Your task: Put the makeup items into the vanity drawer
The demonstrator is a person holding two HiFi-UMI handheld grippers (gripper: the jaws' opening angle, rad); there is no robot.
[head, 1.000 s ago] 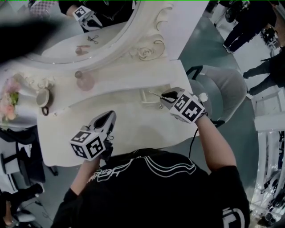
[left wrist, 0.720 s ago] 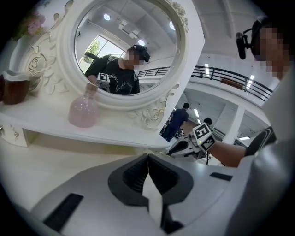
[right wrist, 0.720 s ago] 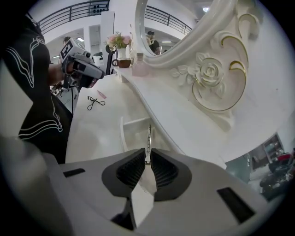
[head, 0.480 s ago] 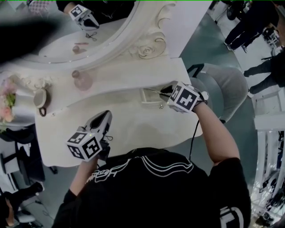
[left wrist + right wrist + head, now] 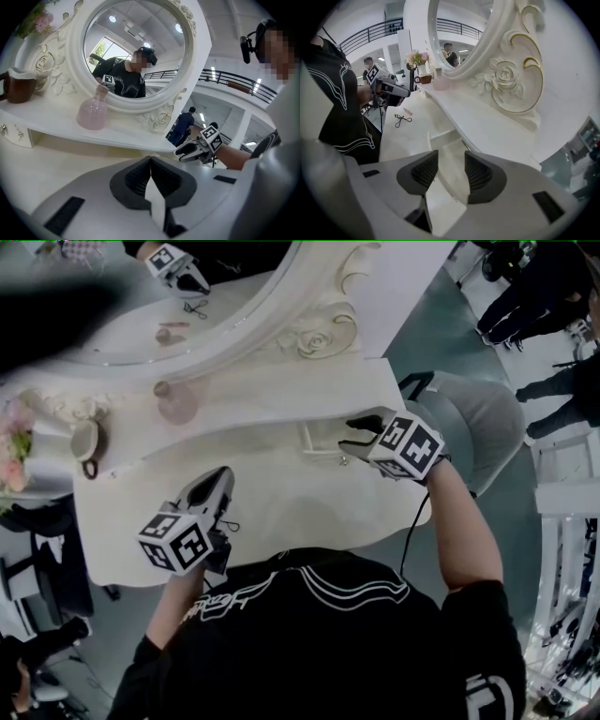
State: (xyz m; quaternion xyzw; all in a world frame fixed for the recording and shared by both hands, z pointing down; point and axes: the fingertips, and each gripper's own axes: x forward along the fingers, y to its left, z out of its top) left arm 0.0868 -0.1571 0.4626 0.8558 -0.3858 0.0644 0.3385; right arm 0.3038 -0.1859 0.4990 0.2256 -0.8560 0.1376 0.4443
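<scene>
The vanity drawer [image 5: 310, 439] stands pulled out under the shelf; I also see the drawer [image 5: 440, 140] straight ahead of my right gripper. My right gripper [image 5: 357, 434] [image 5: 451, 159] hovers at the drawer's right end, its jaws opening with nothing between them. A thin makeup stick [image 5: 463, 144] lies inside by the far wall. A black eyelash curler [image 5: 401, 120] and a small pink item [image 5: 408, 111] lie on the tabletop beside my left gripper [image 5: 223, 480] [image 5: 150, 161], which is shut and empty.
A pink bottle [image 5: 176, 404] and a brown mug [image 5: 89, 446] stand on the raised shelf below the oval mirror [image 5: 309, 334]. Flowers [image 5: 13, 442] are at the far left. A grey chair [image 5: 478, 427] sits right of the vanity, with people standing beyond.
My right gripper has shifted a little right at the drawer and its jaws have parted; the thin stick it held is no longer between them. The left gripper has hardly moved.
</scene>
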